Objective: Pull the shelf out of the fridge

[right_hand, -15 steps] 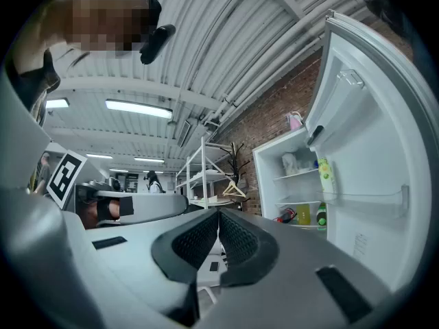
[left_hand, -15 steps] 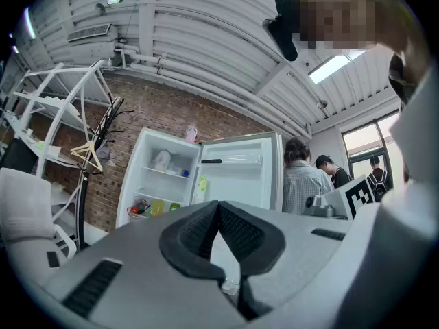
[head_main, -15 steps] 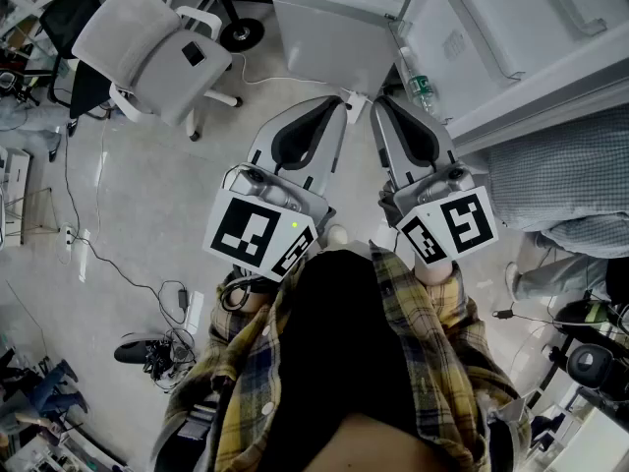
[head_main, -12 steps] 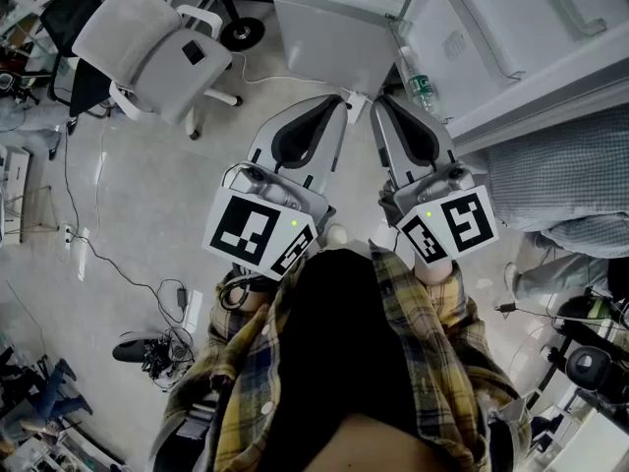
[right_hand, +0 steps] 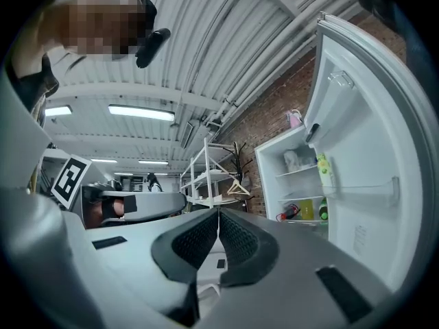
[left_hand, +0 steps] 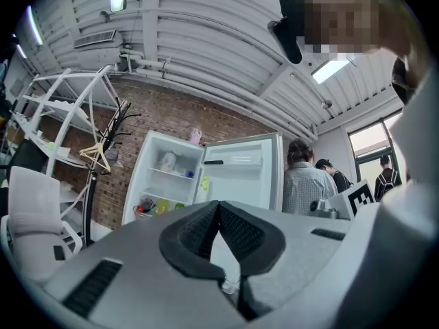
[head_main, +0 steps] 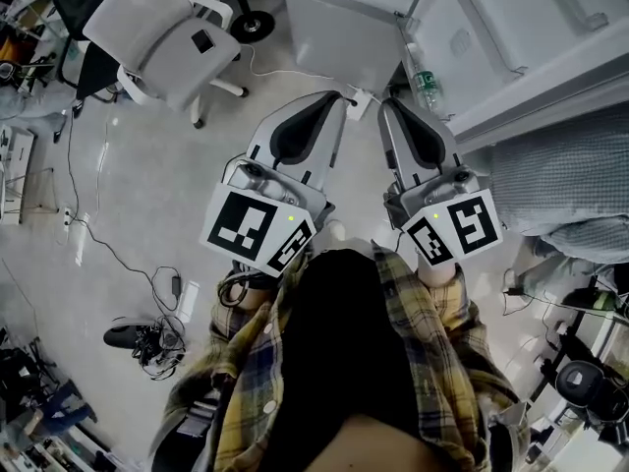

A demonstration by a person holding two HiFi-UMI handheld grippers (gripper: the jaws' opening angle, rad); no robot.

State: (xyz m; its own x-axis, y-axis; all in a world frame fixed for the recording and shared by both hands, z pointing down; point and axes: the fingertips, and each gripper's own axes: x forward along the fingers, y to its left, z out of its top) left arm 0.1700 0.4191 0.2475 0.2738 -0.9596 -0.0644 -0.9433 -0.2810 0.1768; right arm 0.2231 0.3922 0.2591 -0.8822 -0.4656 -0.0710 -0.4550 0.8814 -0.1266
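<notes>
The white fridge [left_hand: 167,175] stands open some way ahead, its door [left_hand: 242,172] swung to the right. White shelves [left_hand: 164,173] with a few items sit inside it; the same shelves [right_hand: 299,172] show beside the door [right_hand: 374,136] in the right gripper view. In the head view both grippers are held level in front of the person, side by side, pointing at the fridge base [head_main: 339,29]. My left gripper [head_main: 343,99] is shut with nothing in it. My right gripper [head_main: 384,106] is shut and empty too. Neither touches the fridge.
A white office chair [head_main: 162,39] stands on the floor to the left. Cables and a power strip [head_main: 147,334] lie at the lower left. A white rack [left_hand: 72,115] and coat stand are left of the fridge. People [left_hand: 305,184] stand to its right. A bottle [head_main: 422,87] sits in the door.
The head view has shifted slightly, so the chair and floor sit a little higher in the picture. Both grippers stay shut and side by side as before.
</notes>
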